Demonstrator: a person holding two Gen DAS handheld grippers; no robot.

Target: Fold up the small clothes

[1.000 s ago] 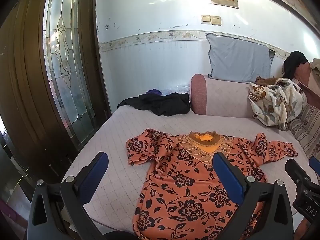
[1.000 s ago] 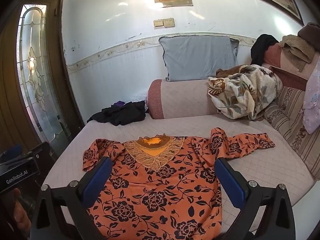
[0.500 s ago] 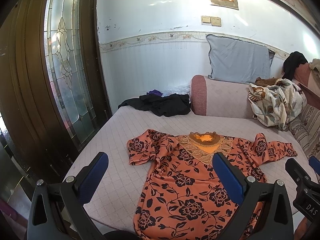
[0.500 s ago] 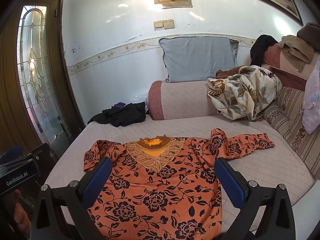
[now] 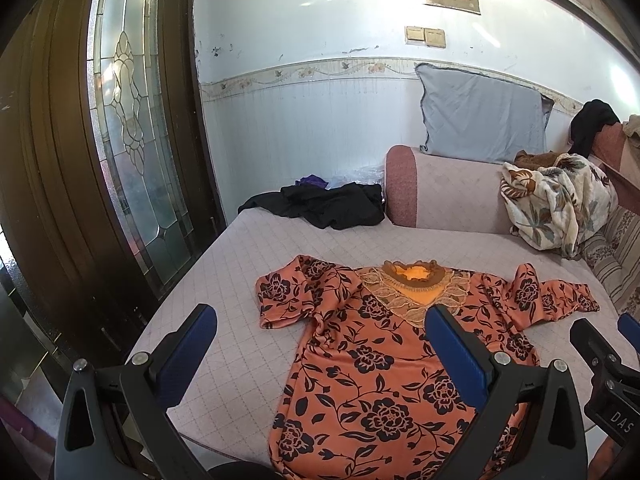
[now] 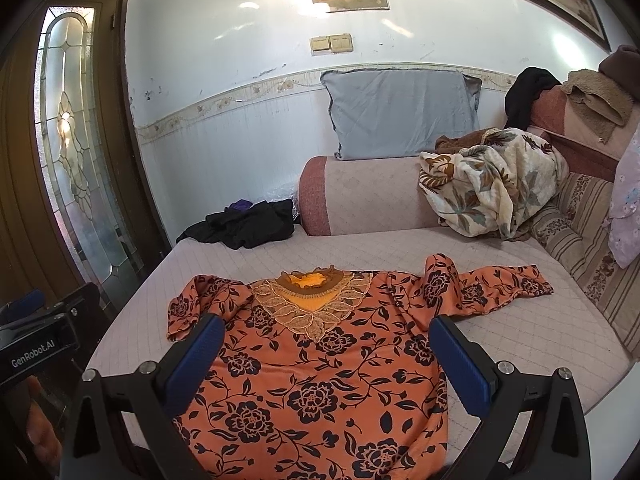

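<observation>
An orange top with black flowers (image 5: 384,364) lies spread face up on the quilted sofa seat (image 5: 224,280), collar at the far side, both sleeves crumpled. It also shows in the right wrist view (image 6: 316,372). My left gripper (image 5: 320,332) is open and empty, held above the near left part of the top. My right gripper (image 6: 326,340) is open and empty above the top's chest. The right gripper also shows at the right edge of the left wrist view (image 5: 608,364); the left gripper's body shows at the left edge of the right wrist view (image 6: 36,344).
A black garment pile (image 5: 324,208) lies at the far left of the seat. A bolster (image 6: 360,196) and grey pillow (image 6: 400,112) stand behind. A floral blanket (image 6: 492,184) is heaped at the right. A glass-panelled door (image 5: 132,140) is at the left.
Both views have shifted only slightly; the top sits a little more to the right in the left wrist view. Both grippers stay open.
</observation>
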